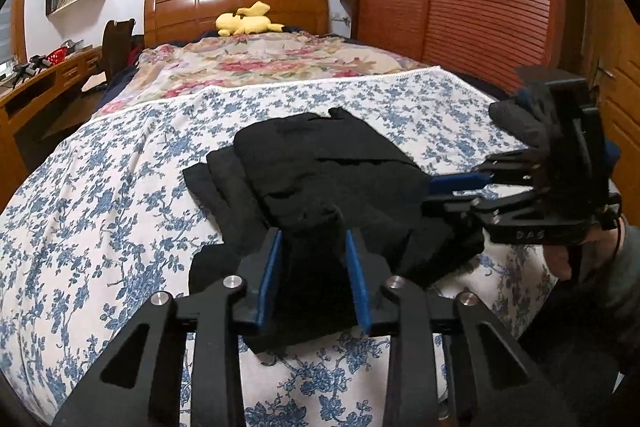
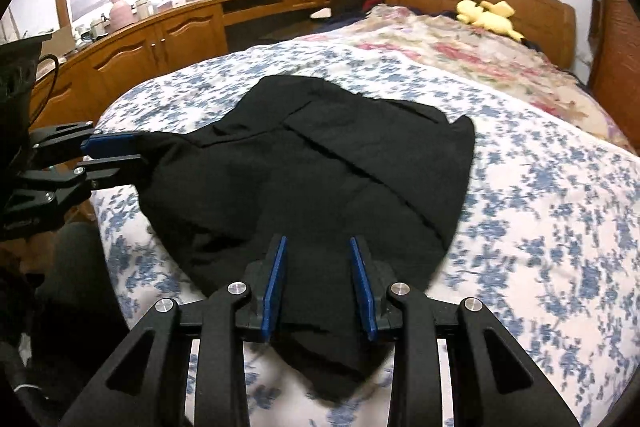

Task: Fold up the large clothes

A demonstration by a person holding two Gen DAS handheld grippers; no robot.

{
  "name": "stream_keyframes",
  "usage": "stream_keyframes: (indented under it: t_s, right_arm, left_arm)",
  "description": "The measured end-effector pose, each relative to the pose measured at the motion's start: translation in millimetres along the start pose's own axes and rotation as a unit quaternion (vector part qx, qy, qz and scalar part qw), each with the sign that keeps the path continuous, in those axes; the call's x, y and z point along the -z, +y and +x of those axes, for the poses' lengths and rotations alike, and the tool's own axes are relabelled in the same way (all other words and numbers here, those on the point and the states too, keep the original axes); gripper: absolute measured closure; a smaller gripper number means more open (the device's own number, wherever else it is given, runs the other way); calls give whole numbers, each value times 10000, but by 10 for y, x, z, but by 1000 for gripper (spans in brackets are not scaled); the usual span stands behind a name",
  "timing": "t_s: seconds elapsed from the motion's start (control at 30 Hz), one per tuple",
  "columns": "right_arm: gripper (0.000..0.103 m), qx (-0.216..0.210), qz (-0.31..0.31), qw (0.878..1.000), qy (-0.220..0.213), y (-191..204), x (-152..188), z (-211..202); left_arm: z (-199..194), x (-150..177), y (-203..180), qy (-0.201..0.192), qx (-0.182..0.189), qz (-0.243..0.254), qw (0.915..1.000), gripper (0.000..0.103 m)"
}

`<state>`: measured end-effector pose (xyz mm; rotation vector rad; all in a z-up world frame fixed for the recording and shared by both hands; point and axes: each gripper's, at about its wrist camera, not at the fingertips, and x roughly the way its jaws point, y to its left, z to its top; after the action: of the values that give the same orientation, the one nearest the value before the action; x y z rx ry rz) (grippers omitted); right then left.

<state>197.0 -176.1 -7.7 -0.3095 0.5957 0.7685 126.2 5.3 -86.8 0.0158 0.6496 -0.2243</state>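
The left gripper (image 1: pixel 314 235) has its blue pads parted with black cloth between them — whether it pinches, I cannot tell. The black garment (image 2: pixel 320 179) lies part-folded on the blue-flowered bedspread (image 2: pixel 540 227). The right gripper (image 2: pixel 318 243) stands equally wide over the near hem — grip likewise unclear.

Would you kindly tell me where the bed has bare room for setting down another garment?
Free: blue-flowered sheet right of the black garment, and left of it in the left view. Crowded: the near edge, where both hand-held grippers meet the garment.
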Motion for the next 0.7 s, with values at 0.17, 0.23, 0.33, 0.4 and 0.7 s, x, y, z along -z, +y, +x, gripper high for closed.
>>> stream_keyframes:
  t_s: [0.17,0.23,0.33,0.4,0.7]
  right_arm:
    - [70,99,64,9999,-17,-35,63,-26]
    - [70,104,92,9999,-33,-34,73,-38]
    - [70,58,124,9999,-28,-46,79,-43]
    - [70,58,129,9999,-15,-38,78,-40]
    - [70,60,151,9999,-42,-36,-6,6]
  left_arm:
    - [37,142,114,184,31,-254,9995,71]
    - [55,191,126,232,38,-307,9993,71]
    - [78,231,135,274,104,-346,9990,80]
    - [94,235,118,289,99,-308,9991,83]
    - [-60,168,89,14,68,-200,9998,97]
